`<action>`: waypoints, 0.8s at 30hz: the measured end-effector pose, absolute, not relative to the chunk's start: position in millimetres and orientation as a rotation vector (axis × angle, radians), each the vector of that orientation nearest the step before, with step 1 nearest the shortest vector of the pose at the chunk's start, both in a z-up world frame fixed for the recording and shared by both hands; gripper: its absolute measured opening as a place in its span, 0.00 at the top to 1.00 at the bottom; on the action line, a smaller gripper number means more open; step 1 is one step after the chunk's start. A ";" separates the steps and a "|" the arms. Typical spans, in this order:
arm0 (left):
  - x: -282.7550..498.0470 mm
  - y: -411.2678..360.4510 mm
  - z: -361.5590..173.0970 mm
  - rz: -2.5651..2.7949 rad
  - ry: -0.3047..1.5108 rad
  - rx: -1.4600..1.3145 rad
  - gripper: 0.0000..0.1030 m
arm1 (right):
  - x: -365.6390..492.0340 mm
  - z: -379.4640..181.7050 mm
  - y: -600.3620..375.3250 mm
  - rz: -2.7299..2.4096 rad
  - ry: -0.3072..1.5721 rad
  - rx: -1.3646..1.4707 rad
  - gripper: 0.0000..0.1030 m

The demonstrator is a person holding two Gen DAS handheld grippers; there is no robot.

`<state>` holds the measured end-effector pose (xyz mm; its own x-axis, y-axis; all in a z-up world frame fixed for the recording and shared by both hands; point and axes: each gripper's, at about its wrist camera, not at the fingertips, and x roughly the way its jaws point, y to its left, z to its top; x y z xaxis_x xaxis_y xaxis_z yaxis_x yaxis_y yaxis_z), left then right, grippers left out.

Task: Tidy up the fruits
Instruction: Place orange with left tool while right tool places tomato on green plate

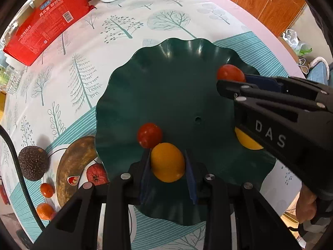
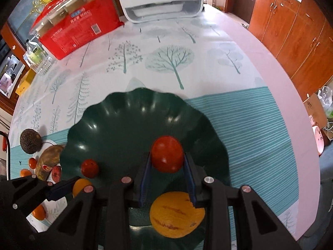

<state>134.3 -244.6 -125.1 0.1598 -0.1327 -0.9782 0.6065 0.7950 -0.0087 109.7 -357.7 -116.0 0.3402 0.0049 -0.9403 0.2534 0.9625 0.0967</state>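
Note:
A dark green wavy plate (image 1: 166, 87) (image 2: 124, 129) lies on the tree-print tablecloth. My left gripper (image 1: 167, 156) is shut on a small orange-yellow fruit (image 1: 167, 166), held just over the plate's near side. A red tomato (image 1: 149, 135) (image 2: 89, 168) rests in the plate beside it. My right gripper (image 2: 167, 156) (image 1: 233, 79) is shut on a second red tomato (image 2: 167, 154) (image 1: 230, 73) above the plate's other side. A larger speckled yellow fruit (image 2: 177, 214) (image 1: 247, 142) lies in the plate under the right gripper. In the right wrist view the left gripper (image 2: 80, 184) shows at the lower left with its orange-yellow fruit (image 2: 80, 187).
Left of the green plate stands a white plate (image 1: 53, 156) with a long brown fruit (image 1: 72, 162), a red fruit (image 1: 95, 173) and small oranges (image 1: 47, 189); an avocado (image 1: 33, 163) sits beside it. A red box (image 1: 45, 23), a white appliance (image 2: 162, 0) and a bottle (image 2: 38, 58) stand at the back.

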 end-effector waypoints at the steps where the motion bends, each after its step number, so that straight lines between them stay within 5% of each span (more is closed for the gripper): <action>1: 134.2 -244.1 -126.7 -0.552 1.317 0.436 0.70 | 110.0 -118.0 -357.5 -0.164 1.223 0.246 0.70; 4: 134.2 -243.1 -127.8 -0.545 1.319 0.437 0.64 | 109.0 -121.0 -355.9 -0.164 1.234 0.242 0.69; 7: 134.3 -238.3 -123.9 -0.523 1.300 0.424 0.31 | 107.1 -123.4 -354.5 -0.161 1.251 0.253 0.66; 13: 128.9 -227.5 -111.5 -0.495 1.241 0.429 0.19 | 101.7 -116.6 -350.7 -0.159 1.236 0.264 0.56; 24: 124.6 -193.1 -96.5 -0.428 1.277 0.317 0.19 | 93.3 -97.6 -335.2 -0.146 1.208 0.230 0.56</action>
